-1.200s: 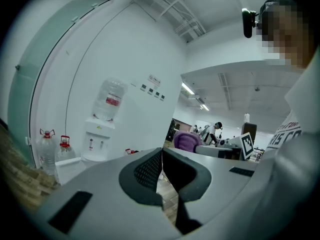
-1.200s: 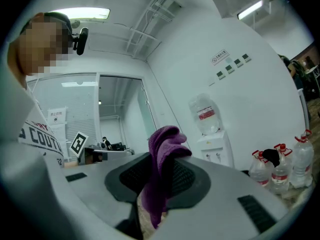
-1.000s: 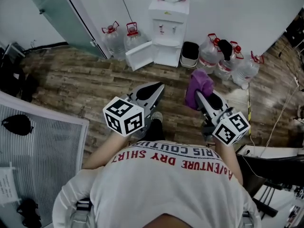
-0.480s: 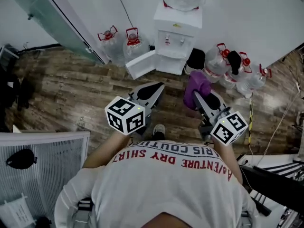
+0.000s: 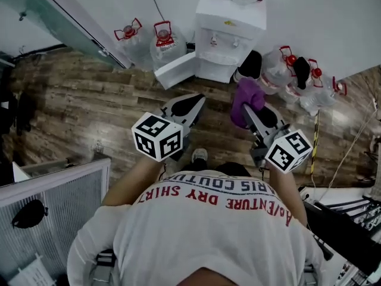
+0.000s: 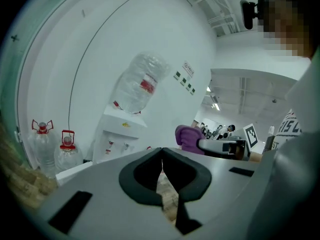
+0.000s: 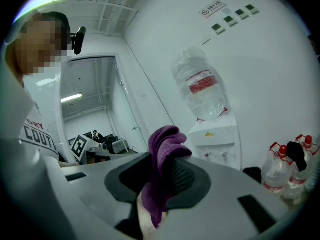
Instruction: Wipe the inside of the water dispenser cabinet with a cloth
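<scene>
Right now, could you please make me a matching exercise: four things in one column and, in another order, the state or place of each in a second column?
Things:
1. left gripper
2. right gripper
3. cabinet door
4. black bin

States or places:
A. jaws shut on the purple cloth
B. swung open
C. on the floor beside the water dispenser
D. jaws shut, nothing between them

Pairs: 1-D, 2-A, 3-B, 4-C

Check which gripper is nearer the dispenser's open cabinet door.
Left. In the head view, the left gripper points at the open cabinet door from just below it. The right gripper, jaws shut on the purple cloth, is farther off to the door's right.
</scene>
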### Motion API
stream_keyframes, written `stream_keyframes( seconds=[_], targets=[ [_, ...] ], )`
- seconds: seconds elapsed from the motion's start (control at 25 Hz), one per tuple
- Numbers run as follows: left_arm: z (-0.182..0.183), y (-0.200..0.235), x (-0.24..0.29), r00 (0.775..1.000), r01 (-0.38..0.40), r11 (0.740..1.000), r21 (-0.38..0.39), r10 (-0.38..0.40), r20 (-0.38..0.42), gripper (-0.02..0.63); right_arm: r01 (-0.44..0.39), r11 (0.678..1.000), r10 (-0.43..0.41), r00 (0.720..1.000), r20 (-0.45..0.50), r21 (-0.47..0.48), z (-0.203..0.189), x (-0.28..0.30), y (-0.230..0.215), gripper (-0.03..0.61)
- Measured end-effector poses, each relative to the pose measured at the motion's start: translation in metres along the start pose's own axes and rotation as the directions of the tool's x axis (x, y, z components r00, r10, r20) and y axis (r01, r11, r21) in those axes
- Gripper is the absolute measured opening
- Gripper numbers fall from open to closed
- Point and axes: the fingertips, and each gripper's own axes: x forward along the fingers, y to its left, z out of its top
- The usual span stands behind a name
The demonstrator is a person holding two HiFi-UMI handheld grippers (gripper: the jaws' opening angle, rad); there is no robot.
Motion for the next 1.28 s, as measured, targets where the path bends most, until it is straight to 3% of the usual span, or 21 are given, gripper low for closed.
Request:
stream_keyframes(
  seconds=[0.4, 0.6, 0.88, 1.08, 1.28],
  targets=[
    [-0.010, 0.050, 0.034, 0.996, -0.090, 0.996, -0.024, 0.090, 0.000, 0.028, -0.052, 0.999, 0.050, 0.993, -0.111, -0.010, -0.019, 0.051, -0.045, 0.098],
    [-0.020, 0.078, 0.055, 0.986, -0.169, 0.986, 0.006, 0.169, -0.002, 0.028, -0.106, 0.994, 0.106, 0.981, -0.165, 0.004, -0.030, 0.088, -0.078, 0.098],
    [-0.036, 0.123, 0.089, 0.965, -0.261, 0.965, -0.029, 0.261, -0.011, 0.028, -0.180, 0.983, 0.184, 0.952, -0.244, 0.038, -0.051, 0.150, -0.123, 0.098],
    [-0.067, 0.155, 0.112, 0.954, -0.298, 0.953, -0.051, 0.296, -0.037, 0.028, -0.188, 0.982, 0.185, 0.932, -0.310, 0.022, -0.087, 0.178, -0.153, 0.098],
    [-0.116, 0.193, 0.126, 0.948, -0.311, 0.949, -0.047, 0.307, -0.082, 0.028, -0.164, 0.986, 0.159, 0.920, -0.359, 0.019, -0.151, 0.201, -0.182, 0.098]
  ],
)
